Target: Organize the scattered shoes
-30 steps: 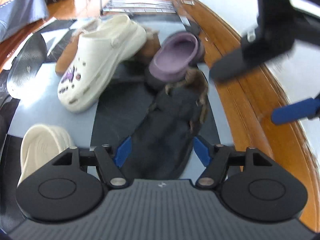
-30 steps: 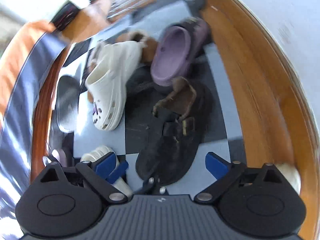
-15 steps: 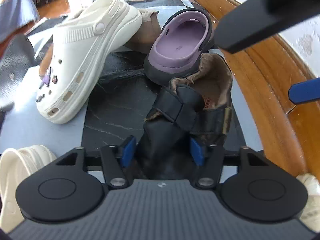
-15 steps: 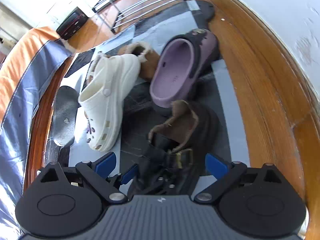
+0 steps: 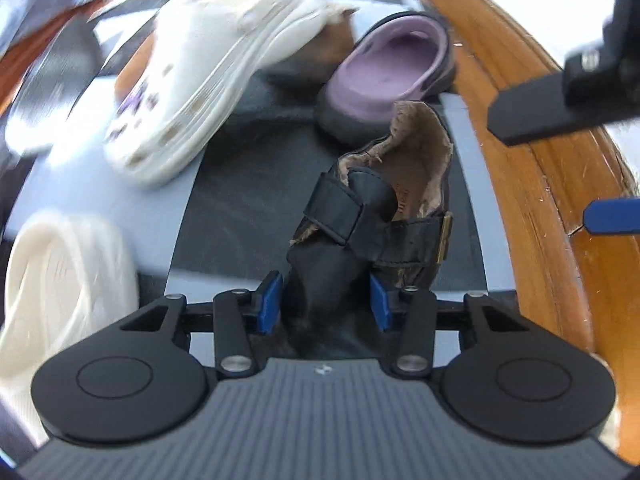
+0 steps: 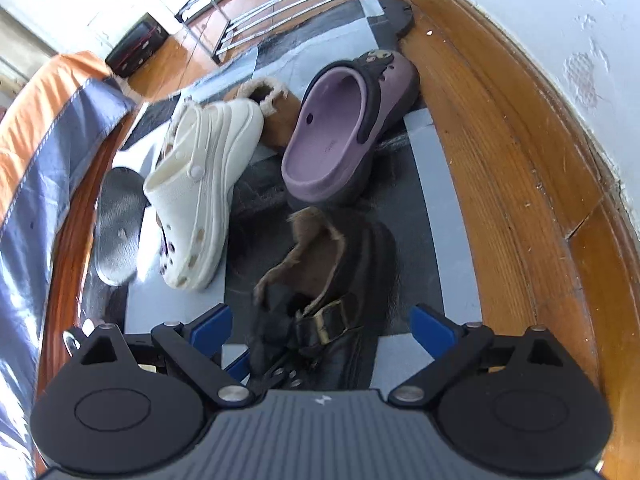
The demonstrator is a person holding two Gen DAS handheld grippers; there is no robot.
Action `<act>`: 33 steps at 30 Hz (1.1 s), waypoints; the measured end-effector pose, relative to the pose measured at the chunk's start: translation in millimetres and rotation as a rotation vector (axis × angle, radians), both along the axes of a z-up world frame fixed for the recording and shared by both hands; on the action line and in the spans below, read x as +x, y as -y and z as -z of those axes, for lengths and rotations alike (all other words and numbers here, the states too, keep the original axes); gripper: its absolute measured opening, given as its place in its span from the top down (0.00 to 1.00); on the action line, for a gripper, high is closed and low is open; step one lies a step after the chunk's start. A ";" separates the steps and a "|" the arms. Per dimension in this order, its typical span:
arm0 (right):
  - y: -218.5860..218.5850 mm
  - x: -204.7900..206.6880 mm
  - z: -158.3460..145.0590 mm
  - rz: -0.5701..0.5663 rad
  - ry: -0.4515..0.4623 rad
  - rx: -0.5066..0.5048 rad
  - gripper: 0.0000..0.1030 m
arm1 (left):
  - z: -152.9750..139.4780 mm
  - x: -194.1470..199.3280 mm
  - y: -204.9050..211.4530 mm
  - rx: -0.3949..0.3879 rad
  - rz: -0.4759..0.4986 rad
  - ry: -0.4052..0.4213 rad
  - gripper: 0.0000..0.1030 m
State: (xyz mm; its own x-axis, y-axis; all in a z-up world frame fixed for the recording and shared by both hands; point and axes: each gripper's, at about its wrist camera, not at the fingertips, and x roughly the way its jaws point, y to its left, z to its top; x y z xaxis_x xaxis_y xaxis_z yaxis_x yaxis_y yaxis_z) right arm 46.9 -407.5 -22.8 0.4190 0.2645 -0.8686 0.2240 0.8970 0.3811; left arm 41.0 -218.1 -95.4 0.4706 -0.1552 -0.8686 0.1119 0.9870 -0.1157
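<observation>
The left claw [image 5: 322,300] has just been closing and now pinches a black buckled clog [image 5: 384,216] on the floor mat [image 6: 436,240], the right claw [image 6: 322,330] spread above it; white clog [image 6: 200,184], purple clog [image 6: 340,132] still lie scattered.

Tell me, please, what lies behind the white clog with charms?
Behind the white clog sits a tan fleece-lined slipper, its furry opening showing; the clog covers its front. Further back stands a metal shoe rack. Anything under the clog is hidden.
</observation>
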 end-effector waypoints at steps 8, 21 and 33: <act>-3.8 -30.8 9.4 0.067 0.020 0.062 0.06 | 1.0 -27.1 -12.3 -0.029 -0.063 0.020 0.59; -13.2 -51.4 -19.5 0.050 0.095 0.008 0.06 | -15.1 -63.8 -31.9 -0.164 -0.153 -0.043 0.63; -5.5 -66.1 -22.8 0.067 0.020 0.046 0.05 | -27.1 -89.1 -25.8 -0.189 -0.157 -0.057 0.68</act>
State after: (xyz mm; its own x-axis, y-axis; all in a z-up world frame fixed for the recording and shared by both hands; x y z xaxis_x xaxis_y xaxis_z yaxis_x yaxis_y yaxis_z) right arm -19.1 -402.0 0.0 0.4543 0.2749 -0.8474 0.2752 0.8614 0.4270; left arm -48.1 -192.2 -68.3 0.4525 -0.2465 -0.8570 -0.0531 0.9519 -0.3019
